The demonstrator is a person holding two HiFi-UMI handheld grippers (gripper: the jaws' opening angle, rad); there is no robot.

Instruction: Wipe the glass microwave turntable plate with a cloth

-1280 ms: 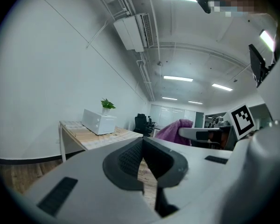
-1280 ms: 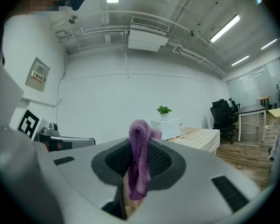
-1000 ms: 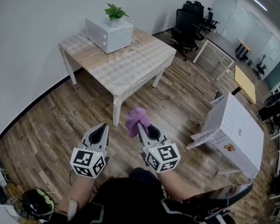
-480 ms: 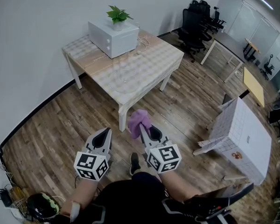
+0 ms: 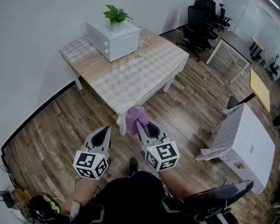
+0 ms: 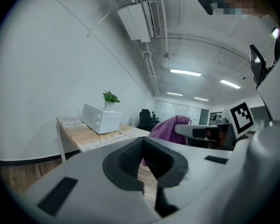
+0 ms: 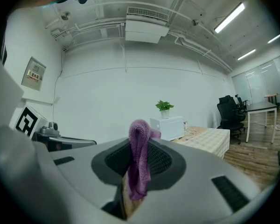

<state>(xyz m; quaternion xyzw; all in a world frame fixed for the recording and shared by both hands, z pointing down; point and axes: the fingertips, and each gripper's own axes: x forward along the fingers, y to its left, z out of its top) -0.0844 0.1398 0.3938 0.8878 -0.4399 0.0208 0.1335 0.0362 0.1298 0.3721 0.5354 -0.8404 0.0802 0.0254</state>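
Note:
The glass turntable plate (image 5: 123,82) lies faintly visible on the checked table (image 5: 165,62), in front of the white microwave (image 5: 113,40). My right gripper (image 5: 138,123) is shut on a purple cloth (image 5: 135,115), held in the air just short of the table's near corner. In the right gripper view the cloth (image 7: 139,161) hangs bunched between the jaws. My left gripper (image 5: 104,130) is beside it, shut and holding nothing. The left gripper view shows its closed jaws, with the cloth (image 6: 168,127) and the microwave (image 6: 101,118) beyond.
A potted plant (image 5: 115,16) stands on the microwave and a cable (image 5: 145,43) lies beside it. Office chairs (image 5: 200,14) and desks are at the back right. A white gridded box (image 5: 246,143) sits on the wood floor at the right. The wall runs behind the table.
The table has come nearer to both grippers as the person stepped forward. Both grippers keep the same pose, the cloth still held in the right one.

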